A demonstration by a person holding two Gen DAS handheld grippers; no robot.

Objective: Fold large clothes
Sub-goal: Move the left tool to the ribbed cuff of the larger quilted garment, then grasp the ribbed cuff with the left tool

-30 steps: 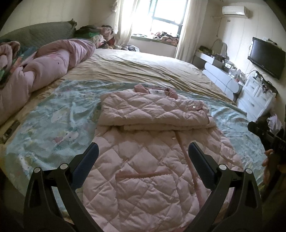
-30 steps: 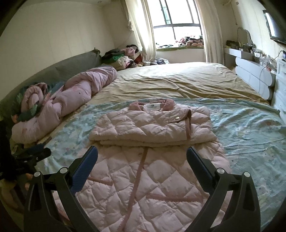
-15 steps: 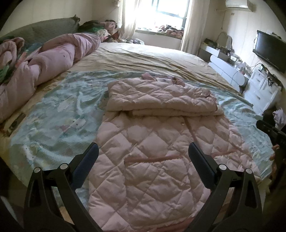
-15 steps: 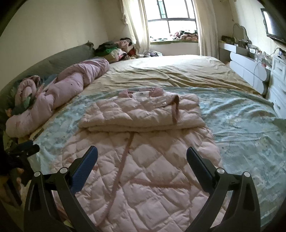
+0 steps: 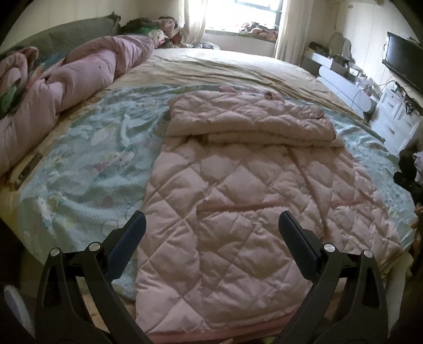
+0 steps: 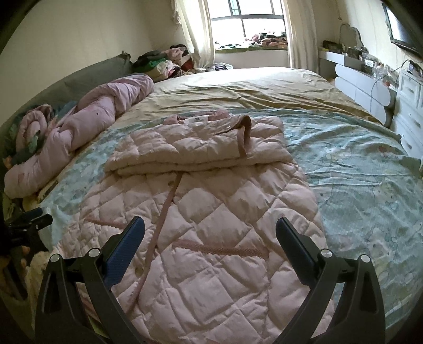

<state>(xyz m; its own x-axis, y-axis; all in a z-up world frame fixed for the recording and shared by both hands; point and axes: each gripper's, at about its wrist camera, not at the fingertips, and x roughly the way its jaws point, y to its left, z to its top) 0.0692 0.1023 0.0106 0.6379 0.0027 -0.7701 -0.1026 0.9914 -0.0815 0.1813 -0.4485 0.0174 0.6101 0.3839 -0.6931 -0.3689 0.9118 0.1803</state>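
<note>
Home bedroom: bed point(image 6: 238, 82), curtained window point(image 6: 248, 18), television point(image 5: 401, 63).

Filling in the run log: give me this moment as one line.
left tool: open, empty | right tool: open, empty | pink quilted coat: on bed, sleeves folded across chest | hem: unfolded, near tools
</note>
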